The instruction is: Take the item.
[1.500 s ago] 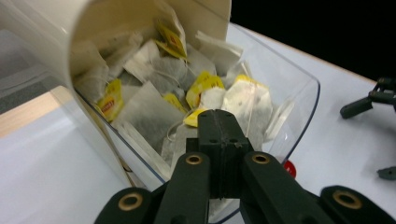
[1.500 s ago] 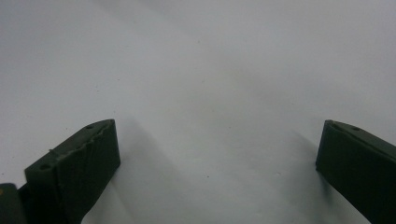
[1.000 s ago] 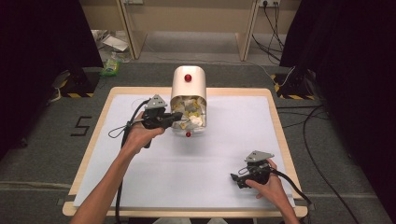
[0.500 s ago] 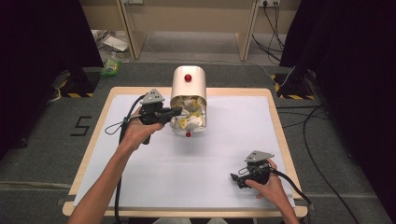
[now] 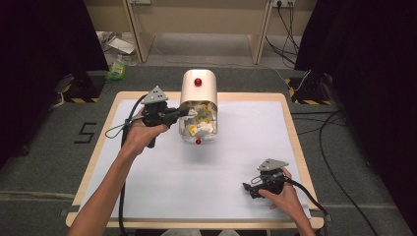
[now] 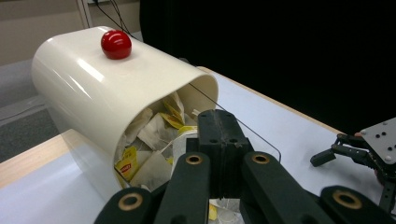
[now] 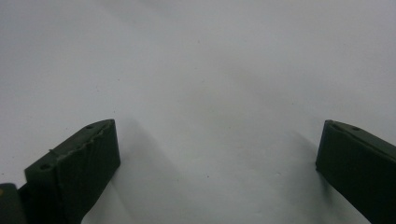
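1. Left gripper held level at the open mouth of the cream canister, jaws together in the left gripper view, tips right at the heap of tea-bag packets just ahead. Cannot tell whether a packet is nipped between them; the tips hide that.
2. Canister lying on its side directly in front of this gripper, red knob up and beyond the jaws, mouth turned toward the person. Probably laid that way so the contents can be reached straight on rather than from above.
3. Packets crammed loosely inside, yellow labels showing, some spilling toward the jaws into a clear front section with a second red knob below the tips.
4. Right gripper well apart from the canister, low over the white table, jaws spread wide with only bare surface between and ahead of them. Seems parked out of the way, ready to receive or steady something.
5. Likely step: picking a packet out of the canister.
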`<state>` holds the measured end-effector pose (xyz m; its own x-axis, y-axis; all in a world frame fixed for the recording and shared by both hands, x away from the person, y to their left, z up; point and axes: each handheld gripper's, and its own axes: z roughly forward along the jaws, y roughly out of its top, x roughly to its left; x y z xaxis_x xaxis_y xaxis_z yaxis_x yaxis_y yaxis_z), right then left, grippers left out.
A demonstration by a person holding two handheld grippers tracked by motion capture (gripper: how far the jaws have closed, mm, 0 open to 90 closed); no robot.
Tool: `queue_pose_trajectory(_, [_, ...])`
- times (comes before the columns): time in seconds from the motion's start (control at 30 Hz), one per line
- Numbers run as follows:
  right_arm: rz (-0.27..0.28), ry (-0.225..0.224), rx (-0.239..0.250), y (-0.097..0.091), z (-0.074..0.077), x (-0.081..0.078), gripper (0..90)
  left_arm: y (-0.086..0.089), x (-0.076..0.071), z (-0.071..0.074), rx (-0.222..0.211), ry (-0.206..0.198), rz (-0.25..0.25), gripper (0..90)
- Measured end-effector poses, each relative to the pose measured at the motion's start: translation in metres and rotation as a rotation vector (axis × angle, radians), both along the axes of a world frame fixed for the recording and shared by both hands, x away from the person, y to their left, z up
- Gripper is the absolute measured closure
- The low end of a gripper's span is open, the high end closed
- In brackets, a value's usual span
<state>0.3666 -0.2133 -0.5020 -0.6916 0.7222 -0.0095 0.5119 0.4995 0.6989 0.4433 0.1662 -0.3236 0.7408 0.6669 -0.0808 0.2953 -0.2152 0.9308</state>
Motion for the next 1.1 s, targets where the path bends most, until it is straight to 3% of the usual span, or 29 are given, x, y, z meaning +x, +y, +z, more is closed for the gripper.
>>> queue_pose_trajectory(0.3, [0.000,0.000,0.000,0.000,0.000,0.000,0.4,0.009,-0.002,0.006,-0.014,-0.016,0.016,89.6])
queue_pose_trajectory(1.1, [0.000,0.000,0.000,0.000,0.000,0.000,0.4,0.080,-0.003,0.011,-0.063,-0.022,0.151,89.6])
